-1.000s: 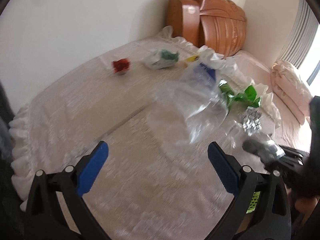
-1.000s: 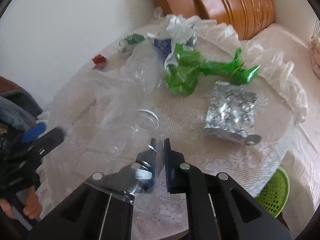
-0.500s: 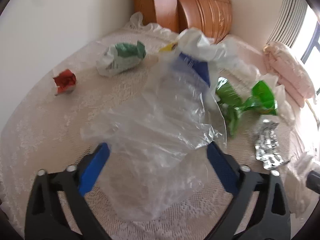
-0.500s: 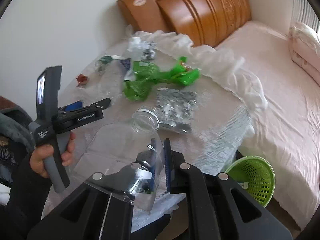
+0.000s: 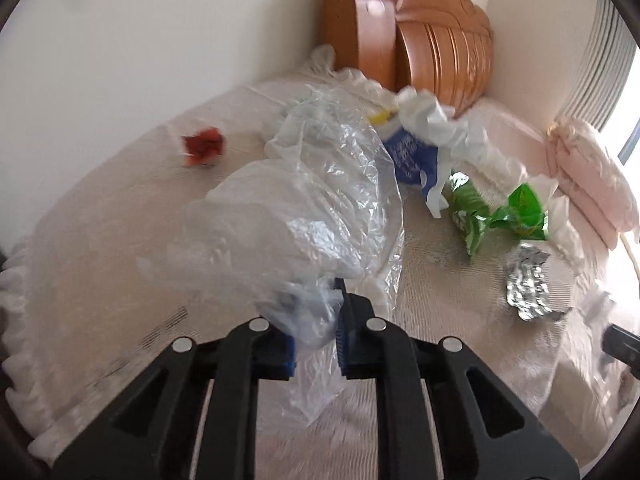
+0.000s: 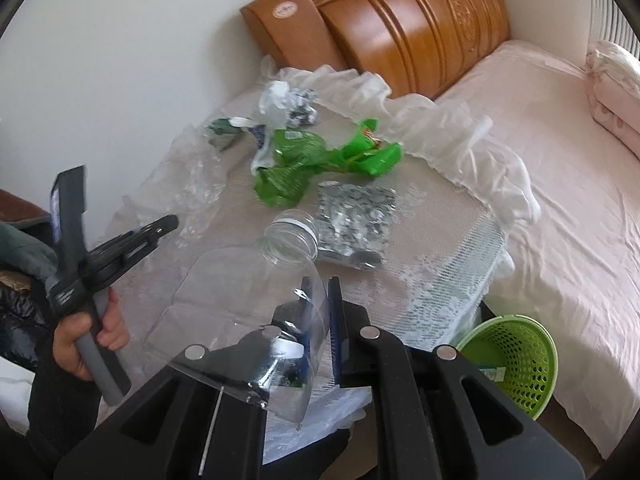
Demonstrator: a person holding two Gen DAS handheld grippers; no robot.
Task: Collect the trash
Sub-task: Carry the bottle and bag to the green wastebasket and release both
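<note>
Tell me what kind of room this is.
Most likely a bedroom: a carved wooden headboard stands against the wall, a bed with a pink sheet sits beside the lace-covered table, and folded pink bedding is stacked near the window.

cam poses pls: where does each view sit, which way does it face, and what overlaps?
Left wrist: on the left gripper, facing across the table toward the wooden headboard; its jaws pinch a crinkled clear plastic bag.
Right wrist: on the right gripper, looking down at the table and green mesh basket; it grips a clear plastic bottle; left hand visible.
Shared: green crumpled wrapper, silver foil packet.
</note>
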